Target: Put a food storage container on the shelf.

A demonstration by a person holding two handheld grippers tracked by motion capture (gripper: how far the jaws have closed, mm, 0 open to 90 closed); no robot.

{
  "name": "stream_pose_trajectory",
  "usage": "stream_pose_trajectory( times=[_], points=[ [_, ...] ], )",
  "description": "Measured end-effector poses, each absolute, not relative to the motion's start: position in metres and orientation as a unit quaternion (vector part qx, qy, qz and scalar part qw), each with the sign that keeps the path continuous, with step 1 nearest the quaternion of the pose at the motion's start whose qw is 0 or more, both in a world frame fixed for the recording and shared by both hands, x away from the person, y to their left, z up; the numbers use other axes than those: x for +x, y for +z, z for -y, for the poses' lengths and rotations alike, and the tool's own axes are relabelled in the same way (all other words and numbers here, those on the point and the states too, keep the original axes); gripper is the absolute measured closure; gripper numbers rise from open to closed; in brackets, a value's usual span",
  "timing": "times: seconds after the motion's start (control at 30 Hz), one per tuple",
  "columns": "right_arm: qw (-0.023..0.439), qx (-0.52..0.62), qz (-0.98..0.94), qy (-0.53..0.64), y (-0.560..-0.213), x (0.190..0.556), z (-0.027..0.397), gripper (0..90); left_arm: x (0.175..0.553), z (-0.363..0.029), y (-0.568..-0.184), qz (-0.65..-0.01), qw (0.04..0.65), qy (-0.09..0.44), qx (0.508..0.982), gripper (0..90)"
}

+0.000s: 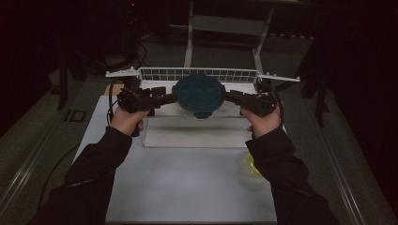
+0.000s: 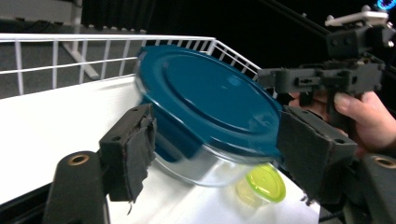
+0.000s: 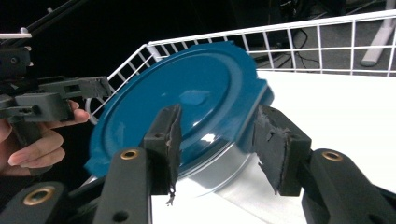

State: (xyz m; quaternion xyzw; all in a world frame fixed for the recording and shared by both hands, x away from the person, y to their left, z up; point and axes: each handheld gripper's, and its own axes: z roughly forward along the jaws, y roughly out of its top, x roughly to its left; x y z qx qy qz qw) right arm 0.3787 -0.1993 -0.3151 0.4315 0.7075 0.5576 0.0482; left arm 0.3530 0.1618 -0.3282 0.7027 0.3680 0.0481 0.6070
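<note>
While lidded, a glass bowl [image 1: 199, 110] wears a teal lid [image 1: 199, 93].

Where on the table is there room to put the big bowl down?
Free: the white table between the two sleeves, and the pale board just below the blue-lidded glass bowl. Crowded: by the wire rack, where both grippers flank the bowl, and the right edge, where a small yellow-lidded cup sits.
</note>
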Motion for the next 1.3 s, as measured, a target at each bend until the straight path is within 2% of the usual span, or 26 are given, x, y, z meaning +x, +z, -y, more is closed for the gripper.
stream_pose_trajectory(
  times=[0.03, 0.13, 0.17, 0.2, 0.23, 0.37, 0.43, 0.47, 0.57, 0.83, 1.0, 1.3],
  points=[
    [0.044, 0.428, -0.708, 0.559, -0.315, 0.376, 0.2, 54.2, 0.349, -0.161, -0.328, -0.367, 0.604, 0.051, 0.706, 17.5],
    [0.039, 0.42, -0.711, 0.562, -0.315, 0.368, 0.199, 56.0, 0.34, -0.16, -0.329, -0.363, 0.599, 0.055, 0.712, 13.4],
    [0.04, 0.415, -0.715, 0.562, -0.315, 0.362, 0.199, 58.0, 0.336, -0.159, -0.329, -0.362, 0.599, 0.058, 0.712, 5.7],
    [0.04, 0.415, -0.715, 0.562, -0.315, 0.362, 0.199, 58.0, 0.333, -0.158, -0.33, -0.36, 0.593, 0.058, 0.718, 5.7],
    [0.036, 0.411, -0.715, 0.564, -0.316, 0.359, 0.198, 58.6, 0.331, -0.158, -0.332, -0.36, 0.591, 0.058, 0.719, 0.6],
    [0.029, 0.399, -0.722, 0.564, -0.317, 0.348, 0.195, 66.7, 0.319, -0.159, -0.342, -0.361, 0.593, 0.062, 0.717, 0.0],
    [0.02, 0.388, -0.729, 0.563, -0.32, 0.34, 0.192, 75.7, 0.313, -0.159, -0.349, -0.359, 0.593, 0.068, 0.718, 0.0],
    [0.02, 0.388, -0.729, 0.563, -0.32, 0.34, 0.192, 75.7, 0.311, -0.159, -0.352, -0.357, 0.592, 0.07, 0.719, 0.0],
    [0.019, 0.38, -0.736, 0.56, -0.323, 0.334, 0.188, 89.1, 0.302, -0.158, -0.365, -0.351, 0.592, 0.074, 0.721, 0.0],
    [-0.009, 0.368, -0.753, 0.545, -0.335, 0.33, 0.169, 90.0, 0.276, -0.149, -0.406, -0.332, 0.568, 0.109, 0.746, 0.0],
    [-0.019, 0.363, -0.756, 0.544, -0.338, 0.331, 0.161, 90.0, 0.27, -0.145, -0.418, -0.327, 0.559, 0.123, 0.752, 0.0],
    [-0.022, 0.366, -0.753, 0.546, -0.339, 0.338, 0.152, 90.0, 0.264, -0.138, -0.45, -0.33, 0.556, 0.116, 0.754, 0.0]
  ],
)
